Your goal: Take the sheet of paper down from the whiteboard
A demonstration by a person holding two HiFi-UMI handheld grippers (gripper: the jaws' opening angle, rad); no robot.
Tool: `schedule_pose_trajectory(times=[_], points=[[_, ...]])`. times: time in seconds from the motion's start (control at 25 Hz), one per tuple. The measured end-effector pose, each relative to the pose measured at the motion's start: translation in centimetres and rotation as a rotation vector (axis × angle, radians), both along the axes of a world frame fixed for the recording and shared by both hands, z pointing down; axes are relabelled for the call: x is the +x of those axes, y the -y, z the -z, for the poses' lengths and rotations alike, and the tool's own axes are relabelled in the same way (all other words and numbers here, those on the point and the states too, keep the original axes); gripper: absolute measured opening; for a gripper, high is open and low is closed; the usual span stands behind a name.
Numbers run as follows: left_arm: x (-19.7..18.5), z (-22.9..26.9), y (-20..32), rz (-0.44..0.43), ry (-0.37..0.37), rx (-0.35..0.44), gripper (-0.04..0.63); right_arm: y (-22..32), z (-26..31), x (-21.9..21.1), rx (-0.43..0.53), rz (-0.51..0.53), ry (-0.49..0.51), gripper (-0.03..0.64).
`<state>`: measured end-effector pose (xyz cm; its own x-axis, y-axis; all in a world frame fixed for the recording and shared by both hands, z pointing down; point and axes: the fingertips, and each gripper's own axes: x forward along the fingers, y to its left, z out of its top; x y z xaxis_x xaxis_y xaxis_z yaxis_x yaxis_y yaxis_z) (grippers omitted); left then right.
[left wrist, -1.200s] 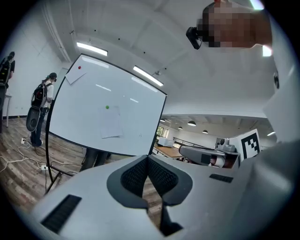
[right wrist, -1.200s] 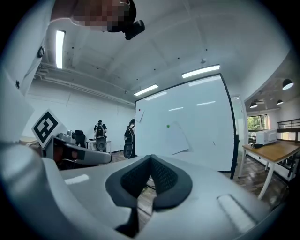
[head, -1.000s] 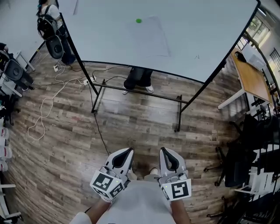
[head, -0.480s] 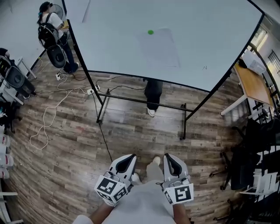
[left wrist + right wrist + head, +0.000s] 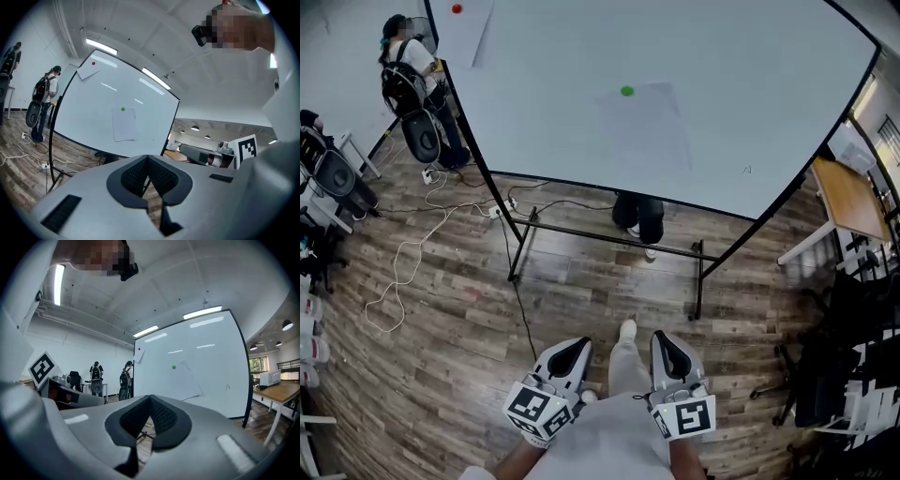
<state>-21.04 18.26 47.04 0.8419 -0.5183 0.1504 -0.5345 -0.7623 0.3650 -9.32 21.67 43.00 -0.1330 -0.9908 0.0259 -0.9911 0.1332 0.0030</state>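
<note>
Left gripper [image 5: 567, 352] and right gripper [image 5: 669, 351] are chunky light-grey shells with black ribbed pads [image 5: 135, 176], each carrying a black-and-white marker cube [image 5: 534, 409], plus a pale grey top [image 5: 600, 442].

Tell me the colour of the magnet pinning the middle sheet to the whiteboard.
Green magnet, clearest in the head view.

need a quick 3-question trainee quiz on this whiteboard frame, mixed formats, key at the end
1. True or false: the middle sheet is already off the whiteboard.
2. The magnet on that sheet is: A blue, B green, C yellow.
3. Fill in: the left gripper is empty, its jaws ___.
Key: 1 false; 2 B; 3 shut.
</note>
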Motion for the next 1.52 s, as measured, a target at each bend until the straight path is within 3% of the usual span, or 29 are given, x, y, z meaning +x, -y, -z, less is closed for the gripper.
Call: schedule_pose_trajectory(times=[0.88,1.04,1.52], points=[[20.3,4.3,22.4,0.062,0.052,0.073,0.006,23.9,3.0,20.9,0.065,0.090,-0.006,0.009],[22.2,4.6,24.3,0.082,0.042,0.076,0.006,26.7,2.9,22.3,0.063,0.124,-0.007,0.009],[23.5,4.9,28.2,0.114,0.026,0.081,0.006,30.8,4.0,22.8,0.062,0.160,0.019,0.009]])
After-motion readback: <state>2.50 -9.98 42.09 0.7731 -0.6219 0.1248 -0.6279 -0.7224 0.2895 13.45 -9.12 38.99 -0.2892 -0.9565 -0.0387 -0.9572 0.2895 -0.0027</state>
